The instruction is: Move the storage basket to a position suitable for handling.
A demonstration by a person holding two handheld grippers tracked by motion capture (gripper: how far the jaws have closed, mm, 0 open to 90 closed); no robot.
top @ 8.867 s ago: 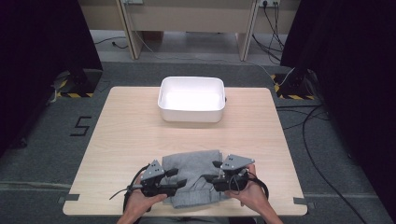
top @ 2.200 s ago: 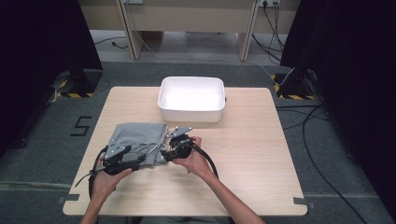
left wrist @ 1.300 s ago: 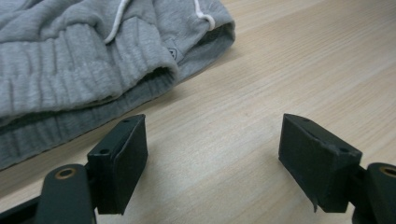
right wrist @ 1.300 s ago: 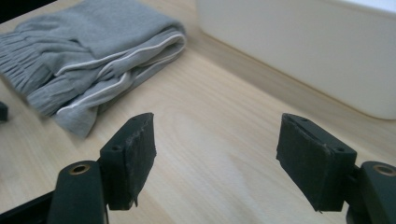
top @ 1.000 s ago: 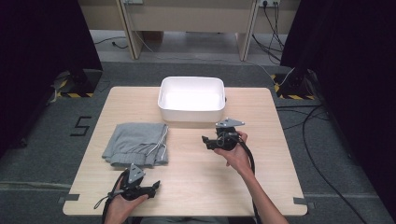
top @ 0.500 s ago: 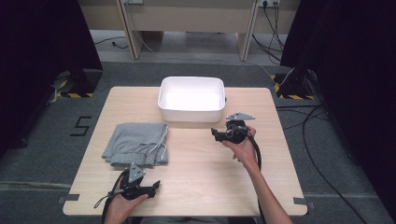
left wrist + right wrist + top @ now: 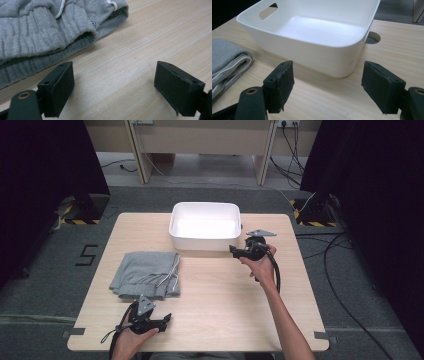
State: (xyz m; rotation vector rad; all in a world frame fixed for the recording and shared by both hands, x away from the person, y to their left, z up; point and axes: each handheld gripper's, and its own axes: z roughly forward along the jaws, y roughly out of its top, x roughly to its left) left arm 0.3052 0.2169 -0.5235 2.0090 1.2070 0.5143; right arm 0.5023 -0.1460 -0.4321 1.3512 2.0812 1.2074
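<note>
- Here the tub (image 7: 205, 226), upper centre, is white, rectangular, glossy, with a handle slot.
- Right gripper (image 7: 234, 250): jaws wide, just opened further, nothing between.
- Left gripper (image 7: 165, 319): jaws wide, holding nothing.

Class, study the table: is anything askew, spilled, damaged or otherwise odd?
Nothing stands out. The folded grey garment lies neatly on the table, the white bin stands upright and empty, and the left gripper and right gripper are open, holding nothing.
</note>
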